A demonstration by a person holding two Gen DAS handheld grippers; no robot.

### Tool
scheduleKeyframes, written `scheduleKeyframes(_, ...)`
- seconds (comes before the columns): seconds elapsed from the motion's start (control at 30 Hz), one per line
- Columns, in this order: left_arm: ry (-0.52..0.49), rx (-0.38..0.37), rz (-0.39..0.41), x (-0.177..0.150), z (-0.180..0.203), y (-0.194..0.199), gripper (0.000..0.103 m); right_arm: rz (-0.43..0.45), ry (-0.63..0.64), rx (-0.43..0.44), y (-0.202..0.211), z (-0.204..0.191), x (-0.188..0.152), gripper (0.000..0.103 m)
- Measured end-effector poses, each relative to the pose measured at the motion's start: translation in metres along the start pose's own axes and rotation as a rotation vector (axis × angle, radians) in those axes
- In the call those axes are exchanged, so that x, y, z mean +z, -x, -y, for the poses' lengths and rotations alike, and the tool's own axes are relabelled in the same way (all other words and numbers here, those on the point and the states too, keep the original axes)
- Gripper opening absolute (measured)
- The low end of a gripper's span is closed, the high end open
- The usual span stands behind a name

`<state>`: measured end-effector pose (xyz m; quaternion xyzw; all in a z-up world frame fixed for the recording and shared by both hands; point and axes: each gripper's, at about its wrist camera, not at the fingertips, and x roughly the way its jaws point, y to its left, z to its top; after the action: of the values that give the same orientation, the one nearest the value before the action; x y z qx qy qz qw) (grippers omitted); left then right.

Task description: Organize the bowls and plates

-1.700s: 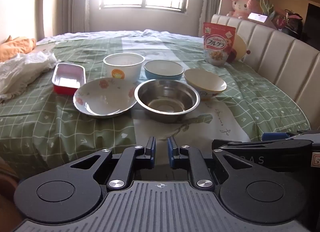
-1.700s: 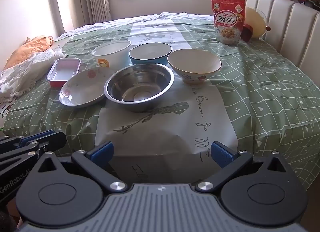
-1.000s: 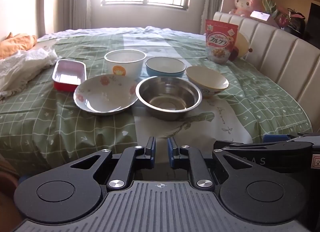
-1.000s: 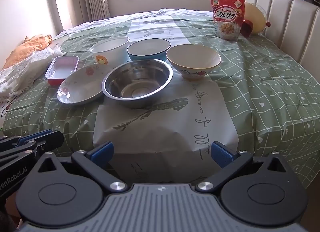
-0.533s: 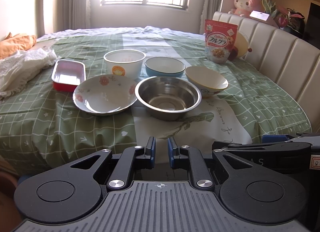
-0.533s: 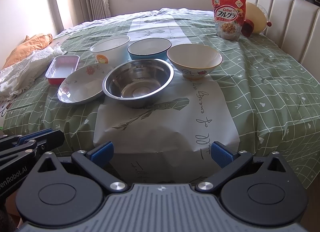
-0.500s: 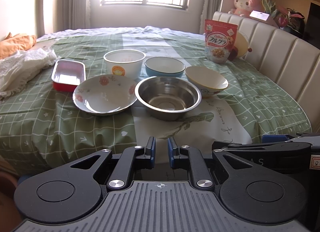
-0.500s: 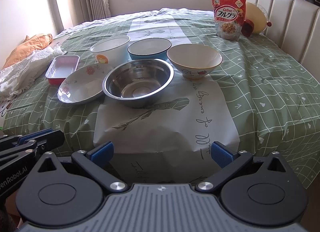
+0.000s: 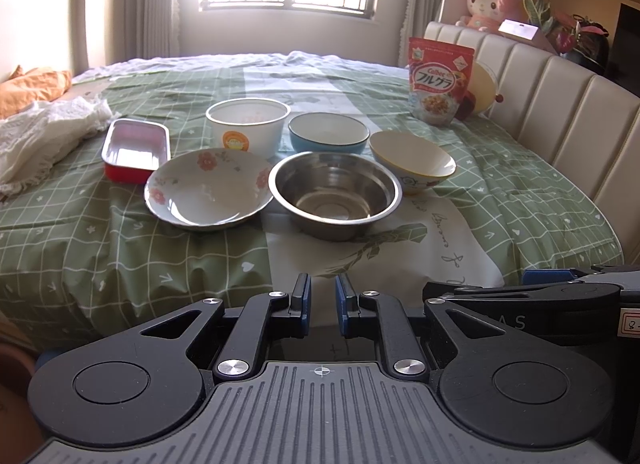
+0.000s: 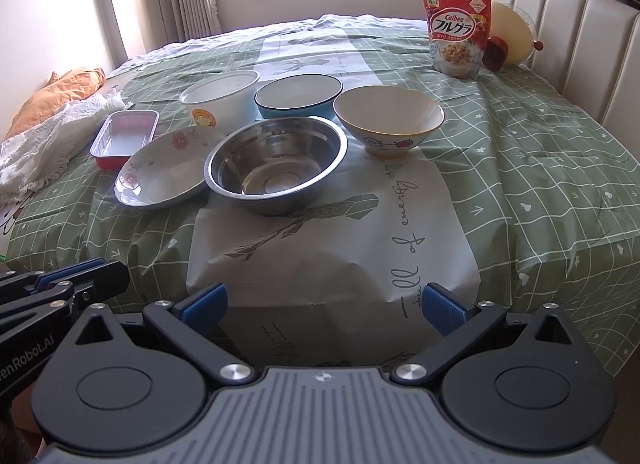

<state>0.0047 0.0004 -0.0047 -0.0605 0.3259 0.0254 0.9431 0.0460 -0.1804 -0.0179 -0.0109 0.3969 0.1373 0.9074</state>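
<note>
A steel bowl (image 9: 335, 194) (image 10: 276, 162) sits on the green tablecloth in the middle of the group. A floral plate (image 9: 208, 188) (image 10: 162, 172) lies to its left. Behind stand a white bowl (image 9: 248, 126) (image 10: 220, 98), a blue bowl (image 9: 328, 136) (image 10: 298, 98) and a cream bowl (image 9: 412, 162) (image 10: 388, 120). A red tray (image 9: 136, 148) (image 10: 124, 138) lies far left. My left gripper (image 9: 322, 304) is nearly shut and empty, short of the table's front edge. My right gripper (image 10: 324, 304) is open and empty, also short of the edge.
A red cereal bag (image 9: 438, 84) (image 10: 458, 26) stands at the back right by a padded bench back (image 9: 560, 112). White and orange cloths (image 9: 40, 124) lie at the left. The tablecloth (image 10: 332, 248) hangs over the near edge.
Both views shifted slightly; the dishes sit a little closer and lower than 1.7 s ago. Neither gripper's opening changed. No dish moved.
</note>
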Motion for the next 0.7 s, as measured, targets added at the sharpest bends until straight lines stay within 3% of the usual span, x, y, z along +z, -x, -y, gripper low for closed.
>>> scheduleKeyframes(0.7, 0.0, -0.001, -0.005, -0.0025, 0.0015, -0.0016, 0.016, -0.012, -0.006, 0.006, -0.0031, 0.0021, -0.0007, 0.103)
